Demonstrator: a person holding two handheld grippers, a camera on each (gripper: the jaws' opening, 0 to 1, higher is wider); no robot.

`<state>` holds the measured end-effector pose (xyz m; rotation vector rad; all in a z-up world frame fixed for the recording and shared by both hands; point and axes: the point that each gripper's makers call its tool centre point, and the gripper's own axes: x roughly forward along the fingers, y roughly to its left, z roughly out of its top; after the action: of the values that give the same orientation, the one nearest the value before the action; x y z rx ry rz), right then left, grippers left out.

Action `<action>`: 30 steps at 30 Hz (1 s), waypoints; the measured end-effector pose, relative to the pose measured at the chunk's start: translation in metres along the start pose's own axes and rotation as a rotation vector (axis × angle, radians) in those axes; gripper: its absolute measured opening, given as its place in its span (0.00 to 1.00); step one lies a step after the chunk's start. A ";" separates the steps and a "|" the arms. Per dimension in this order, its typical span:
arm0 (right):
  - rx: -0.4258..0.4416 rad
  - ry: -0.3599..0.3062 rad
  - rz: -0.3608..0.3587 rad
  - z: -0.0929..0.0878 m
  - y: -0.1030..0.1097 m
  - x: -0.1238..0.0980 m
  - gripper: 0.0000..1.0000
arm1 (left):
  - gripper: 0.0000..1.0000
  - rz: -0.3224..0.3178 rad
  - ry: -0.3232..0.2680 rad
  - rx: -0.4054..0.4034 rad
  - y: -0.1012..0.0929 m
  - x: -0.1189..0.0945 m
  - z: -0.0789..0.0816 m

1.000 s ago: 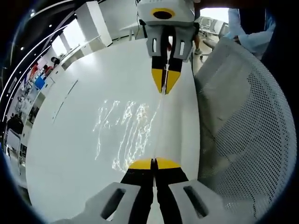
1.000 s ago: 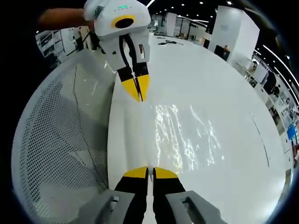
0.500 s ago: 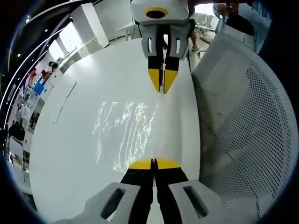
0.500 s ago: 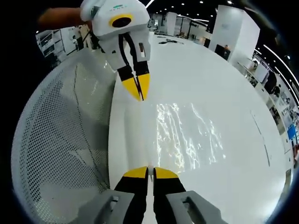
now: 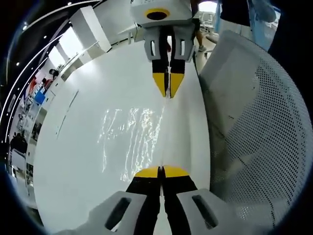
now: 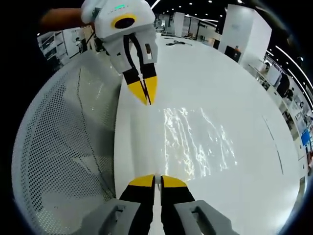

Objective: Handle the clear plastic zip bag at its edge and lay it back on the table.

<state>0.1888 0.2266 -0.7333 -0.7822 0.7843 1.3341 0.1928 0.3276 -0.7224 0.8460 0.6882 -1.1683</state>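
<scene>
Left gripper view: the zip bag (image 5: 132,142) stretches between left claw (image 5: 161,171) and right claw (image 5: 167,93), each clenched on its edge.

Right gripper (image 5: 167,91) has drawn slightly farther from the left gripper (image 5: 161,171), stretching the bag edge (image 5: 164,132) between them.

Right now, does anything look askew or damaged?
Nothing stands out. The clear plastic zip bag is stretched between the left gripper and right gripper, both clamped on its edge above the white table.
</scene>
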 end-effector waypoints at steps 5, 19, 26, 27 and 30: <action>0.004 -0.006 0.008 0.000 0.001 0.000 0.00 | 0.00 0.002 0.004 0.011 0.000 0.000 0.000; -0.029 -0.052 0.009 0.010 -0.001 -0.005 0.09 | 0.00 0.015 0.005 0.057 0.003 0.002 -0.001; -0.020 -0.080 0.008 0.020 -0.003 -0.005 0.10 | 0.00 0.020 0.010 0.085 0.003 0.003 -0.001; -0.020 -0.081 0.008 0.021 -0.003 -0.005 0.10 | 0.00 0.021 0.009 0.088 0.003 0.003 -0.001; -0.019 -0.089 0.005 0.025 -0.004 -0.005 0.10 | 0.00 0.025 0.006 0.096 0.002 0.002 0.001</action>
<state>0.1936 0.2450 -0.7160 -0.7308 0.7046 1.3734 0.1958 0.3259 -0.7234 0.9368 0.6289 -1.1840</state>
